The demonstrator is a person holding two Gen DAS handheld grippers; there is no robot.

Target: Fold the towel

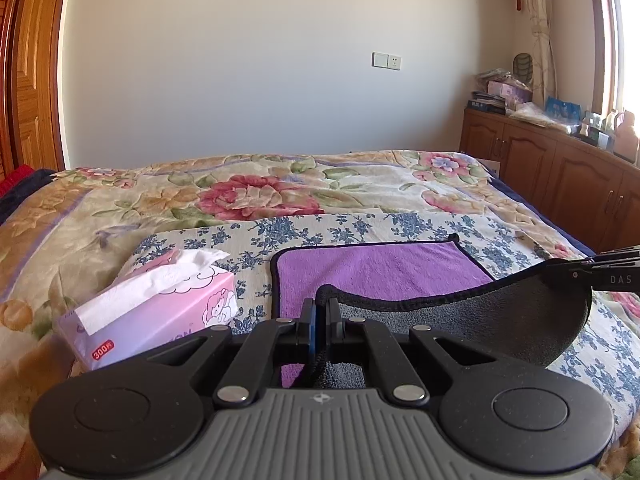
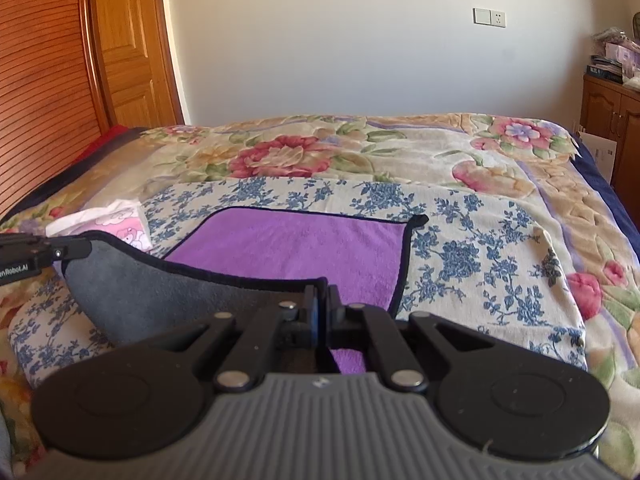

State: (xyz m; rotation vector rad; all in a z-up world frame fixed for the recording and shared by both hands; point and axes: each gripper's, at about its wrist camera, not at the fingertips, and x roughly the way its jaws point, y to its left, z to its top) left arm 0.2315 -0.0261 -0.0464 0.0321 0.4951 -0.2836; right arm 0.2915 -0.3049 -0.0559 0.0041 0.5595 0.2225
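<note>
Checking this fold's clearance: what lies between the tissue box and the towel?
Only bare blue-flowered cloth. The left wrist view shows that strip between the tissue box and the towel; nothing else sits on it.

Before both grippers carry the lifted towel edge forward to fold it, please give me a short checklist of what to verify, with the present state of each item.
1. Left gripper shut on towel corner: ok.
2. Right gripper shut on the other near corner: ok.
3. Lifted edge hangs between both grippers, grey underside showing: ok.
4. Far half lies flat on the blue floral cloth: ok.
5. Tissue box beside the towel, apart from it: ok.
6. Grip depth in the fingers: cannot tell.
</note>
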